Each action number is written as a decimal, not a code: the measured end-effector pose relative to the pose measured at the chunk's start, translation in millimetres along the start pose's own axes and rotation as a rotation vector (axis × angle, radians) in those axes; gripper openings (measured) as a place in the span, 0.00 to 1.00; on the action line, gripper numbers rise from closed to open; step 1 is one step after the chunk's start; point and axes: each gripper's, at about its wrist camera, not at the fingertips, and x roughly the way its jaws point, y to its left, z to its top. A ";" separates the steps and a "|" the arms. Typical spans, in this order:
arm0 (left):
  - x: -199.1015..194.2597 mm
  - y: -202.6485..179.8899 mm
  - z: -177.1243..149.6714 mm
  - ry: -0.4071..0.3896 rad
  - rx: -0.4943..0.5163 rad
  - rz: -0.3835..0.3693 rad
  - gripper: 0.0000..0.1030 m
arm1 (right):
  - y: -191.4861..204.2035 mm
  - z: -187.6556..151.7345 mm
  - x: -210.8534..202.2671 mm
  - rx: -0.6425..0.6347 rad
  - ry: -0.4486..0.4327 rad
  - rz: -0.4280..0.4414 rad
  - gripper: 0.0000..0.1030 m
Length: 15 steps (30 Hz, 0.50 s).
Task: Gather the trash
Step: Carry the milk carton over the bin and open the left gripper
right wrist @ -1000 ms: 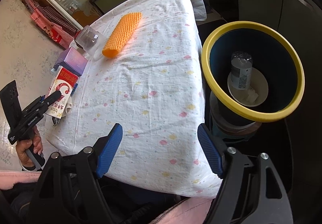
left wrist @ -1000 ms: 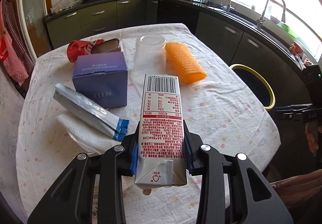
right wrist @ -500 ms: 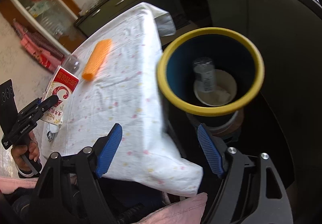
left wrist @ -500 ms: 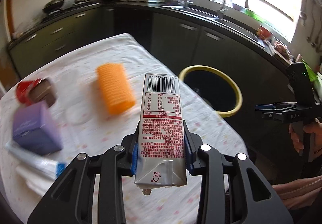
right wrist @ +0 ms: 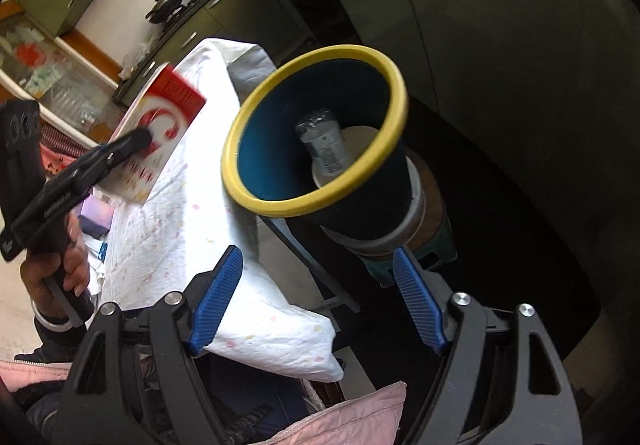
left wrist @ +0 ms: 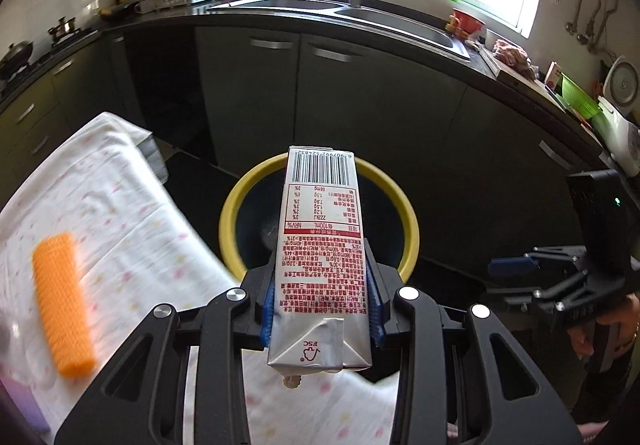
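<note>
My left gripper [left wrist: 320, 291] is shut on a red and white milk carton [left wrist: 320, 245], held in the air and pointing at the yellow-rimmed blue trash bin [left wrist: 230, 221] beside the table. In the right wrist view the carton [right wrist: 160, 133] hangs over the table edge, left of the bin [right wrist: 248, 141]. The bin holds a plastic bottle [right wrist: 326, 145] on a white paper bowl [right wrist: 360, 135]. My right gripper [right wrist: 318, 301] is open and empty, low in front of the bin.
The table with a white spotted cloth [left wrist: 132, 221] carries an orange mesh roll [left wrist: 62, 305] and a purple box [right wrist: 96, 217]. Dark kitchen cabinets [left wrist: 360, 97] and a sink [left wrist: 400, 21] stand behind the bin.
My left gripper has swung right with the carton, from over the table to facing the bin. My right gripper has drifted right and lower, still open.
</note>
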 end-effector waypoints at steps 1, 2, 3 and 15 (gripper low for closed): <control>9.0 -3.5 6.0 0.001 0.007 0.003 0.34 | -2.8 -0.7 -1.1 0.006 -0.001 0.000 0.71; 16.8 -7.1 11.2 0.003 0.009 0.003 0.34 | -4.8 -1.3 -1.8 0.013 -0.002 -0.001 0.71; 29.1 -11.3 18.8 0.008 0.011 0.001 0.34 | -7.9 -1.5 -2.3 0.020 -0.002 0.001 0.72; -5.5 6.6 16.1 -0.087 -0.077 0.038 0.76 | -6.1 -3.9 1.1 0.034 0.002 0.006 0.72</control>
